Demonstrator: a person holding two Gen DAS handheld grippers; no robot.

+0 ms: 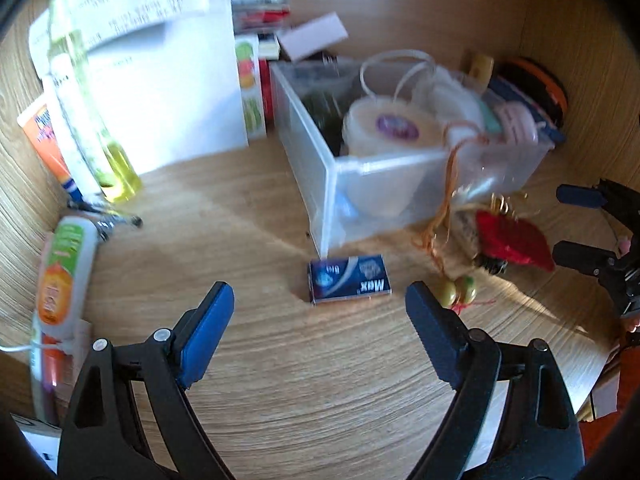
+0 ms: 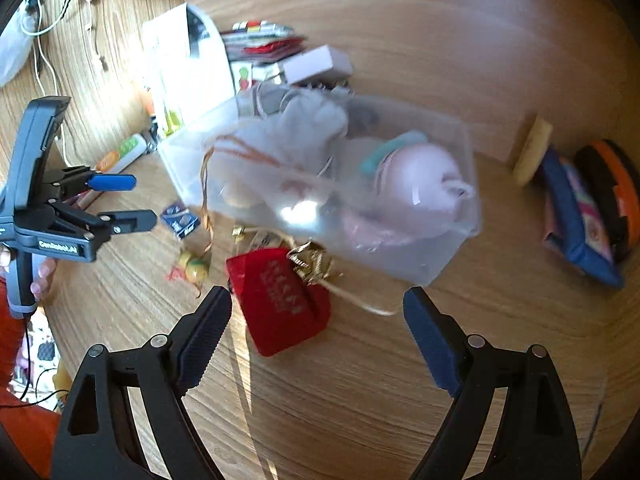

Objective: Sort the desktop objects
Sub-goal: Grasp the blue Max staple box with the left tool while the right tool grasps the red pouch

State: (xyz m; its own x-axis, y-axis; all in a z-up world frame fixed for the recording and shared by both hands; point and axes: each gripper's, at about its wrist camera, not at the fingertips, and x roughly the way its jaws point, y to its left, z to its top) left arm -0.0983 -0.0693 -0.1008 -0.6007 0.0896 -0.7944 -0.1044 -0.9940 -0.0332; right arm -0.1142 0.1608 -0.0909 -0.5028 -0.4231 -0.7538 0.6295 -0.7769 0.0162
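Clutter crowds the wooden bench (image 1: 280, 380) on every side. At its middle stands a clear plastic box (image 1: 320, 184), filled with a white tub, a pale pink round thing and a gauzy bag; the blur hides the rest.

The left gripper (image 1: 320, 300) has its fingers wide apart with nothing between them. Just beyond their tips a small blue packet (image 1: 349, 279) lies flat on the bench, close to the front corner of the box. To the right of the packet lie two green beads (image 1: 460, 290) on a red and gold cord.

The right gripper (image 2: 318, 304) also has its fingers spread, empty. A red pouch (image 2: 280, 300) lies on the bench between and just past their tips, touching neither as far as can be told. A gold tangle (image 2: 310, 260) rests on its upper edge against the box wall.

Along the left edge stand tubes and a yellow bottle (image 1: 116, 168), with white papers (image 1: 168, 80) leaning behind them. Behind the box is a stack of small cartons. On the right, a blue case (image 2: 576, 216) and a black and orange disc (image 2: 616, 192) lean against the back wall.
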